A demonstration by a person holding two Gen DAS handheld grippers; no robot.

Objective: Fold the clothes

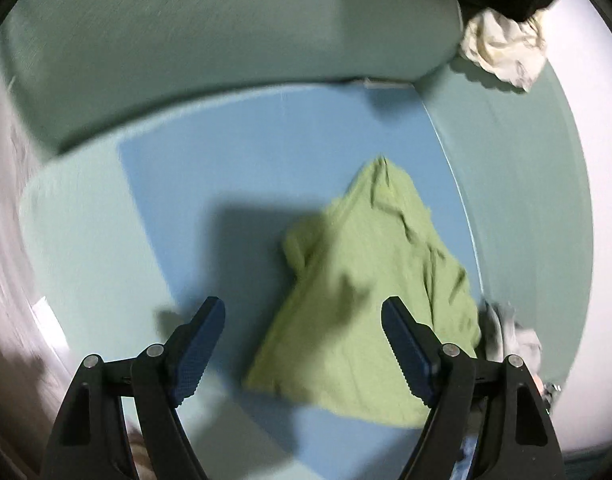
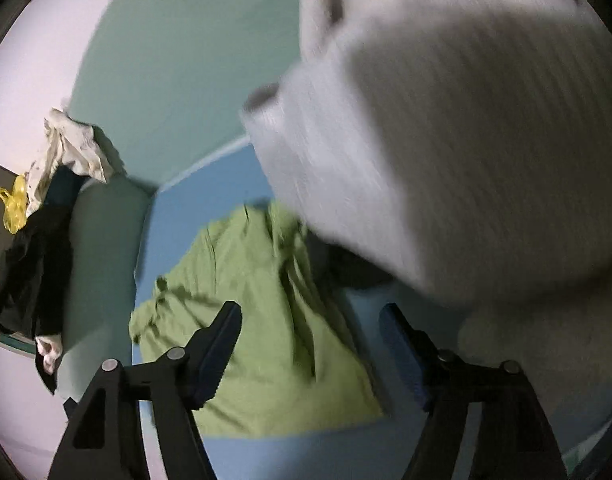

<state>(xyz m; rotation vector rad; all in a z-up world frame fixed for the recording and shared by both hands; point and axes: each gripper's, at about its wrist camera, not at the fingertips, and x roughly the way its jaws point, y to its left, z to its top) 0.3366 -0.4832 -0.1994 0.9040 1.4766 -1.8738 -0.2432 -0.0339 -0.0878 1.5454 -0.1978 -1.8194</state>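
A light green garment (image 1: 369, 280) lies crumpled on the blue sheet (image 1: 234, 152) of a bed. My left gripper (image 1: 304, 320) hovers over its near left part, jaws wide apart, nothing between the pads. In the right wrist view the same green garment (image 2: 258, 320) lies under my right gripper (image 2: 309, 326), which is open and holds nothing. A pale grey ribbed garment (image 2: 445, 140), blurred, fills the upper right of that view, close to the camera and above the green one.
A pale green pillow (image 1: 210, 40) lies at the bed's head. White cloth (image 1: 501, 48) and dark clothes (image 2: 30, 272) are heaped by the pillow and the wall, with a yellow bag (image 2: 14, 208). A grey cloth (image 1: 513, 336) lies at the bed's right edge.
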